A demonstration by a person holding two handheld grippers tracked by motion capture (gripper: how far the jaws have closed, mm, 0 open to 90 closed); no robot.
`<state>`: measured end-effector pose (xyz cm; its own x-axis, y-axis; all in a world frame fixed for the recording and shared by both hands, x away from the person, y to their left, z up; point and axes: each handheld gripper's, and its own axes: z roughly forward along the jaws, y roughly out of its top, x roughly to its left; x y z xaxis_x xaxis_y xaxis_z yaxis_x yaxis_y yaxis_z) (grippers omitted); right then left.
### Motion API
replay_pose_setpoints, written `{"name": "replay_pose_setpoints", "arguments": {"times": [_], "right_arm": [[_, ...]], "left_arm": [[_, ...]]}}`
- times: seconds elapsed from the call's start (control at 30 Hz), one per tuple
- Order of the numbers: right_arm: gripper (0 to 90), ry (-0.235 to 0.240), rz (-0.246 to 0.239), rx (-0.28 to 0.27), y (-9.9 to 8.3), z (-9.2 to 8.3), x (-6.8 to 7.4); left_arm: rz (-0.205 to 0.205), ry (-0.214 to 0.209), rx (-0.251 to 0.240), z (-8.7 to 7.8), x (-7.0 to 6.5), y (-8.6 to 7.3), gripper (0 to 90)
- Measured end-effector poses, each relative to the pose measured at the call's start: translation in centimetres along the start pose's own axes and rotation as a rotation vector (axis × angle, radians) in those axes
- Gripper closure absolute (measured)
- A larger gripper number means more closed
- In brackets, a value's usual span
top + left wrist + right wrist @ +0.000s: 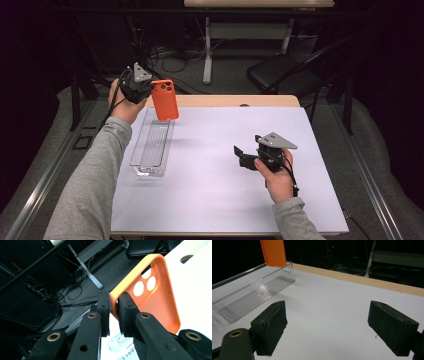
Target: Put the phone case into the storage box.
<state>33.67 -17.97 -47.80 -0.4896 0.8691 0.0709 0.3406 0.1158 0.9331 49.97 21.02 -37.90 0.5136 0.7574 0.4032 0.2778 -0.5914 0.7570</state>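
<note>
— Left tool (113,312)?
— Clenched on the edge of the orange phone case (155,295), pads pinching its rim near the camera cut-outs. Held in the air above the far end of the clear tray (150,145), near the worktop's (215,190) far left corner.
— Right tool (327,325)?
— Released, jaws spread wide, nothing between them, low over the right half of the worktop.
— Anything hard to make out?
— Case's top cut off in the right gripper view; its lower end hidden behind the left jaw.

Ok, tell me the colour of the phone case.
Orange; the phone case shows best in the left gripper view.
</note>
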Motion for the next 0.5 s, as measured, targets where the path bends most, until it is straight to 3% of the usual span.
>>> {"name": "replay_pose_setpoints", "arguments": {"times": [0.5], "right_arm": [[15.1, -0.010, 0.005, 0.006, -0.2, -0.1, -0.3]], "left_arm": [[0.017, 0.029, -0.005, 0.7, 1.6, -1.2, 81.0]]}}
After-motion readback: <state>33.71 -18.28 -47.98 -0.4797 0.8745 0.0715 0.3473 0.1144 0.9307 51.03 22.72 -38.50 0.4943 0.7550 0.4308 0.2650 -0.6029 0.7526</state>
